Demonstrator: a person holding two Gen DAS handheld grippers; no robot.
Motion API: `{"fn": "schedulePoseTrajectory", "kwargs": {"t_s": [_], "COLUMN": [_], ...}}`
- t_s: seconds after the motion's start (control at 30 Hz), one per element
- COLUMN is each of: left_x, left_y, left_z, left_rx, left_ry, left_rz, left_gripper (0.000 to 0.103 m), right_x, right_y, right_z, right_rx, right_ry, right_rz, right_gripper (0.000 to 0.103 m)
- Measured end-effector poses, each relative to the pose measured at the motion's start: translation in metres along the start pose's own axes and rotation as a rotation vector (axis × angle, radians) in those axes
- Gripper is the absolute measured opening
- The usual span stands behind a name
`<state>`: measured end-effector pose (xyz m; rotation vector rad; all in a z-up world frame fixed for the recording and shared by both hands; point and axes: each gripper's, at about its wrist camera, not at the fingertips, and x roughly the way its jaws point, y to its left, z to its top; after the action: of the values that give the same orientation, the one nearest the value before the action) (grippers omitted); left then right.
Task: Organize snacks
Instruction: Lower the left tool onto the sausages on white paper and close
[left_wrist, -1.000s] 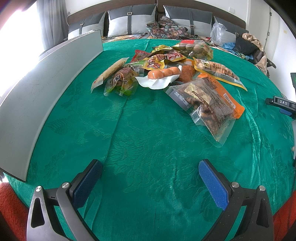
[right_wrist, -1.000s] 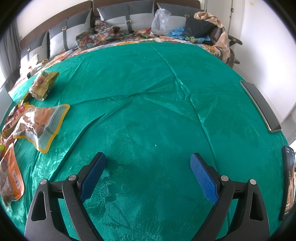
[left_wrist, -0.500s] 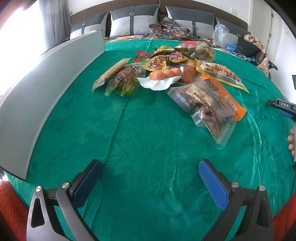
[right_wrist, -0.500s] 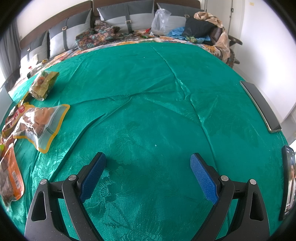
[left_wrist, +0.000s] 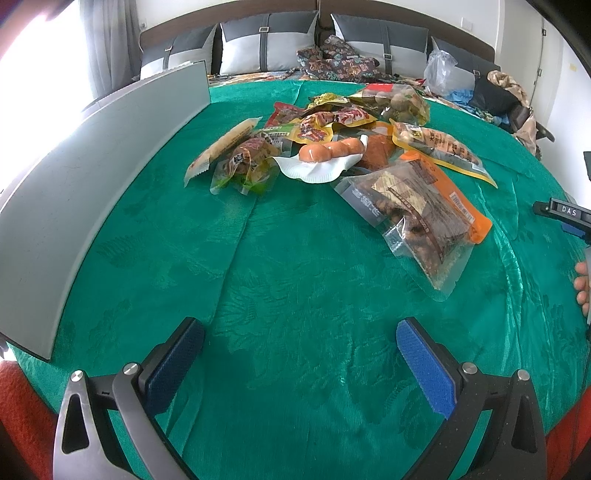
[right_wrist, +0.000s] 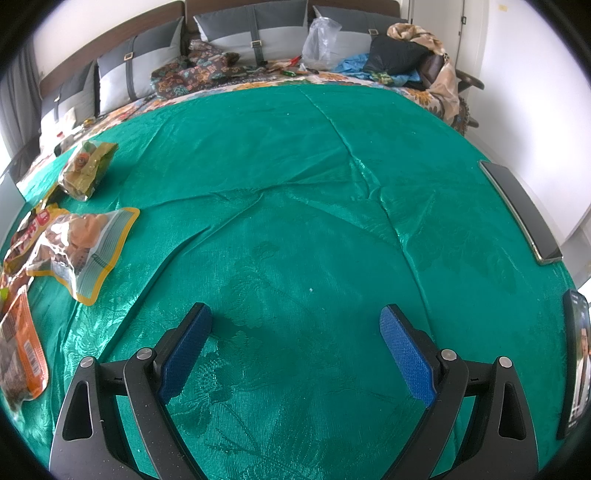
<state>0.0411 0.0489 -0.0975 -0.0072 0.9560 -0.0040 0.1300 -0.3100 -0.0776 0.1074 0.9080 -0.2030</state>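
Observation:
A pile of snack packets (left_wrist: 332, 125) lies on the green tablecloth (left_wrist: 295, 277), far ahead of my left gripper (left_wrist: 299, 332), which is open and empty above the cloth. The nearest packet is a clear and orange bag of brown snacks (left_wrist: 421, 206). A white pack with orange sausages (left_wrist: 321, 158) and a small clear bag with a green base (left_wrist: 245, 166) lie further back. My right gripper (right_wrist: 295, 321) is open and empty over bare cloth. At its left lie a yellow-edged bag (right_wrist: 74, 247), a gold-green bag (right_wrist: 86, 168) and the orange bag (right_wrist: 20, 354).
A grey panel (left_wrist: 92, 177) stands along the left edge of the table. A dark slim device (right_wrist: 521, 210) and a phone (right_wrist: 576, 369) lie at the right edge. A sofa with grey cushions (left_wrist: 266, 48) and clutter is behind the table.
The left wrist view has shifted slightly, with the snack pile lower and closer in frame. A hand now shows at its right edge. The right gripper has not moved.

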Motion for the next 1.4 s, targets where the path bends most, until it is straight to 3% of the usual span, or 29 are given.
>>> {"fn": "schedulePoseTrajectory", "kwargs": {"t_s": [0.27, 0.43, 0.57, 0.67, 0.83, 1.13, 1.4], "left_x": [0.000, -0.007, -0.013, -0.008, 0.018, 0.066, 0.079], "left_y": [0.008, 0.013, 0.015, 0.019, 0.016, -0.007, -0.016], "left_z": [0.003, 0.018, 0.069, 0.111, 0.153, 0.162, 0.158], "left_rx": [0.010, -0.003, 0.087, 0.095, 0.085, 0.135, 0.182], "left_ry": [0.056, 0.076, 0.040, 0.042, 0.057, 0.141, 0.159], "left_rz": [-0.026, -0.137, -0.207, -0.243, -0.224, -0.253, -0.256], "left_gripper": [0.103, 0.103, 0.103, 0.103, 0.103, 0.103, 0.103], "right_x": [-0.001, 0.000, 0.000, 0.000, 0.000, 0.000, 0.000], "right_y": [0.000, 0.000, 0.000, 0.000, 0.000, 0.000, 0.000], "right_z": [0.000, 0.000, 0.000, 0.000, 0.000, 0.000, 0.000], "right_rx": [0.000, -0.001, -0.001, -0.001, -0.001, -0.001, -0.001], "right_ry": [0.000, 0.000, 0.000, 0.000, 0.000, 0.000, 0.000], "right_rz": [0.000, -0.001, -0.001, -0.001, -0.001, -0.001, -0.001], "right_gripper": [0.095, 0.095, 0.095, 0.095, 0.095, 0.095, 0.095]}}
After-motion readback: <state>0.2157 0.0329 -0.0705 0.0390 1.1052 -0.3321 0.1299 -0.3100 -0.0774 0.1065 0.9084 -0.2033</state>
